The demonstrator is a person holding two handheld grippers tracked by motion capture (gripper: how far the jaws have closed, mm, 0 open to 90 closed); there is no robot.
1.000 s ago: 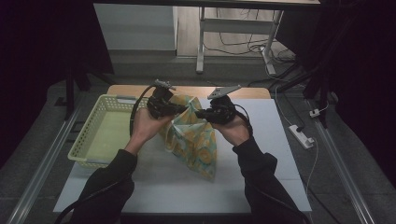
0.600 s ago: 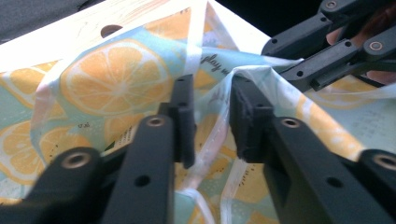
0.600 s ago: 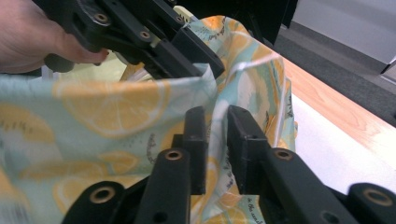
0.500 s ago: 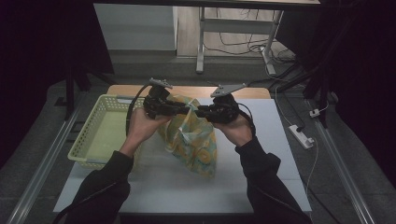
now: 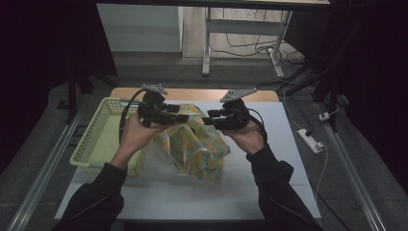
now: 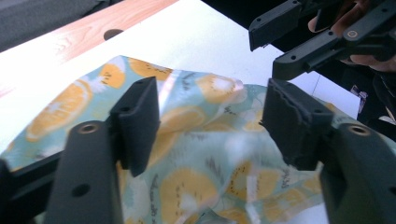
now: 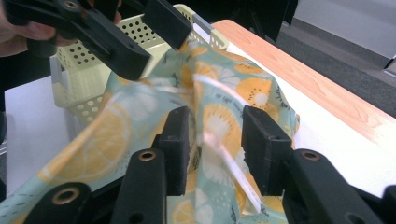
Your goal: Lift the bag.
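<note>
A teal cloth with a yellow citrus print (image 5: 197, 149) slumps in a heap on the white table (image 5: 269, 192), its top just under both grippers. My left gripper (image 5: 183, 118) is above its left side. Its jaws have just been opening and now stand wide apart (image 6: 210, 126) with the cloth (image 6: 196, 186) below them, untouched. My right gripper (image 5: 208, 120) faces it from the right. Its jaws (image 7: 215, 140) have also been opening; a cloth (image 7: 107, 140) fold and a white string lie loose between the pads. Each gripper view shows the other gripper (image 6: 266, 51) (image 7: 159, 49).
A pale yellow perforated basket (image 5: 86, 139) stands at the table's left, right beside the cloth (image 7: 79, 79). A wooden strip (image 5: 192, 94) runs along the far edge. A white power strip (image 5: 310, 139) lies on the floor at the right.
Both grippers' jaws opened and let go of the cloth, which sagged lower onto the table. The left hand drifted a little to the left, towards the basket.
</note>
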